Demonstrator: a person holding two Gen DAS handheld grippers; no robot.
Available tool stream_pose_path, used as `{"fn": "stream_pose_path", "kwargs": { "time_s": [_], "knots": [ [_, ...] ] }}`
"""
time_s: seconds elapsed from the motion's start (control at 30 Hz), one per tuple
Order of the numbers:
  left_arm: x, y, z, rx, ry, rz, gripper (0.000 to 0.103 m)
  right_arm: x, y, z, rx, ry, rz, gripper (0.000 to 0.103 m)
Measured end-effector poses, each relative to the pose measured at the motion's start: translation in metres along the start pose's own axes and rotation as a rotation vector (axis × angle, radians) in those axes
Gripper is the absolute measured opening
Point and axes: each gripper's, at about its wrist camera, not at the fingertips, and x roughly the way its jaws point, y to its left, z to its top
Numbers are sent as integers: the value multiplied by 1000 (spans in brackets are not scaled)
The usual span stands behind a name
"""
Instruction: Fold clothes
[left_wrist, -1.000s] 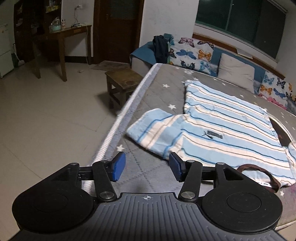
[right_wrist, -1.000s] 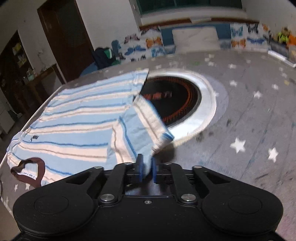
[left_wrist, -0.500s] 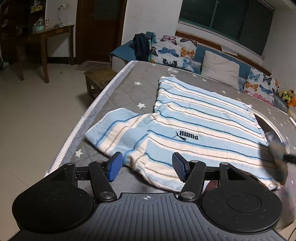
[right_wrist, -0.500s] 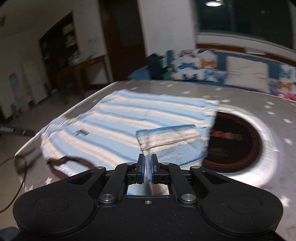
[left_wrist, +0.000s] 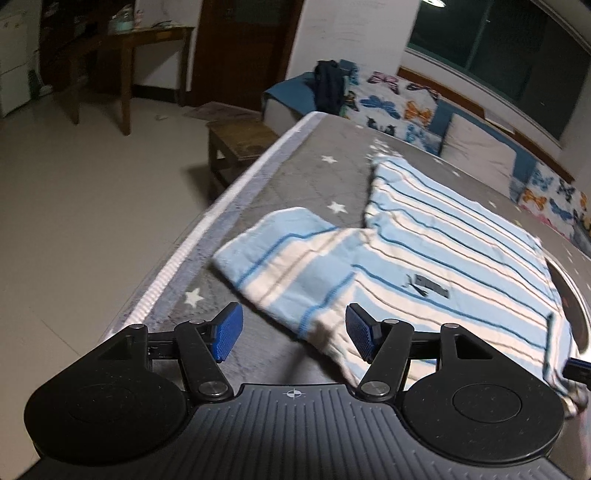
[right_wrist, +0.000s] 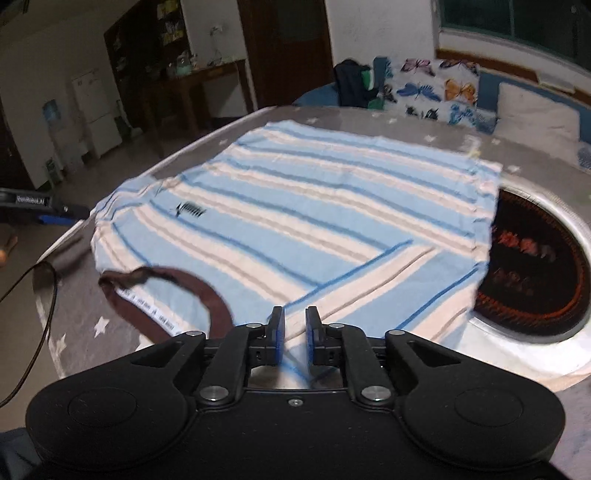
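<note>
While your right hand-held gripper (right_wrist: 294, 328) is letting its jaws open, the sleeve (right_wrist: 388, 280) it carried a moment ago now lies folded across the near right part of the striped shirt (right_wrist: 295, 206), its edge between the parting pads and seemingly no longer pinched. The shirt lies flat on the bed (left_wrist: 295, 173), collar (right_wrist: 162, 291) near you. Your left hand-held gripper (left_wrist: 291, 332) stands spread and empty, having dropped towards the left sleeve (left_wrist: 280, 254), which remains unfolded. In my judgement, one sleeve fold is complete; the left is next.
</note>
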Motion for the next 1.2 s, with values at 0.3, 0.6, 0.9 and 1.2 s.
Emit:
{"fn": "stream_pose_path", "kwargs": {
  "time_s": [0.3,0.6,0.9,1.2],
  "knots": [
    [27,15,9,-91,23,37,64,10,-8,-7,25,55,-31,27],
    [40,12,14,-98,9,56,49,15,-8,-4,11,61,-29,34],
    [38,11,18,-130,-26,22,9,17,-5,-4,14,62,-18,47],
    [-2,-19,30,-40,-172,-143,6,18,-1,-2,5,72,-13,59]
  ]
}}
